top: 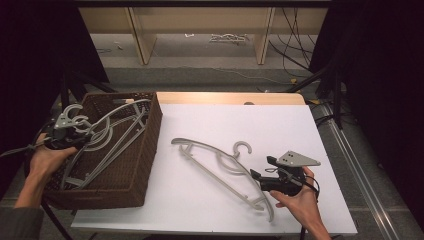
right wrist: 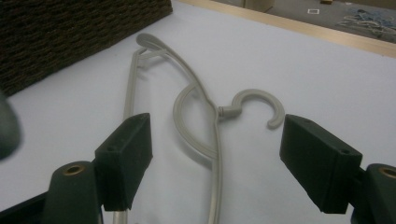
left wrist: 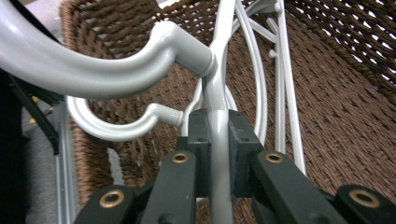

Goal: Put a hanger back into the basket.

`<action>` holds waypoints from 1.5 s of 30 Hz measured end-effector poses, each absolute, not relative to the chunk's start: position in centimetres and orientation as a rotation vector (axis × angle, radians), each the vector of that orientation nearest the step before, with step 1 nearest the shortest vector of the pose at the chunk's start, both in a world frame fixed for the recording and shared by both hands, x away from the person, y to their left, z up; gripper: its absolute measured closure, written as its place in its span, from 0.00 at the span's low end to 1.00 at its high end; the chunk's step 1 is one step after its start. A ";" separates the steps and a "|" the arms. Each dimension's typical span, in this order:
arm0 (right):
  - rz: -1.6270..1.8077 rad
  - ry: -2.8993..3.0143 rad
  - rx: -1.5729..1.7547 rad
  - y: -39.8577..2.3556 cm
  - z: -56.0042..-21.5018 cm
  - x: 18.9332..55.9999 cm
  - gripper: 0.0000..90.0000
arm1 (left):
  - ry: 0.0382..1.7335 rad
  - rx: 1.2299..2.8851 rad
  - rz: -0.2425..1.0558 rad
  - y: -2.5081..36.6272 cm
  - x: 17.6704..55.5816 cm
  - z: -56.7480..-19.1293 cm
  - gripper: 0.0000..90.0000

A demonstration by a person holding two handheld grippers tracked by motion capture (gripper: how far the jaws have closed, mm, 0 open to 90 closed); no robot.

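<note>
Left hand-held gripper [left wrist: 218, 154]: jaws pinched on the neck of a grey hanger [left wrist: 219, 93], just below its hook; gripping here keeps the frame hanging straight under the hook.
Held hanger: tilted over the open top of the brown wicker basket [top: 145, 150], lower frame already inside; judged to be on its way into the basket.
Basket contents: at least one more hanger [left wrist: 126, 126] lies beneath; its hook shows beside the held one.
Basket position: left end of the white surface [top: 280, 125], partly past its edge.
Right hand-held gripper [right wrist: 217, 154]: jaws spread wide, nothing between the pads.
Right hand-held gripper aim: lined up on the second hanger [right wrist: 205, 116], near its neck.
Second hanger: flat on the surface, well clear of the basket, hook pointing away from the person.
Likely next pickup: the second hanger.
</note>
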State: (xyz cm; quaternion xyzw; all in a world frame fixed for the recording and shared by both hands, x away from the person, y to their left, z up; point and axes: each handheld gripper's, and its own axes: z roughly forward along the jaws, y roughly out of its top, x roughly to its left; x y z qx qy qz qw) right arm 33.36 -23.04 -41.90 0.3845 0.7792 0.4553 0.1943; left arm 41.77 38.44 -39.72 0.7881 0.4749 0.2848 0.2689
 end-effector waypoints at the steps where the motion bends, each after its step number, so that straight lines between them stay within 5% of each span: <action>1: 1.275 2.185 1.076 -23.0 -41.9 33.4 0.29 | 1.279 2.139 0.768 38.2 41.9 -39.8 0.91; 12: 1.284 2.186 1.078 -23.0 -42.0 33.4 0.29 | 1.334 2.268 0.778 36.7 43.1 -42.2 0.89; 17: 1.284 2.184 1.073 -23.0 -42.1 33.5 0.29 | 1.427 2.147 0.770 37.6 42.6 -42.0 0.83; 25: 1.277 2.200 1.085 -22.9 -42.2 33.4 0.28 | 1.519 1.872 0.855 37.4 41.1 -39.5 0.46; 36: 1.265 2.182 1.079 -22.8 -42.5 33.5 0.25 | 1.353 1.716 0.783 32.3 37.7 -35.6 0.25; 45: 1.308 2.175 1.082 -22.8 -42.4 33.5 0.23 | 1.144 1.660 0.696 26.9 34.8 -34.6 0.19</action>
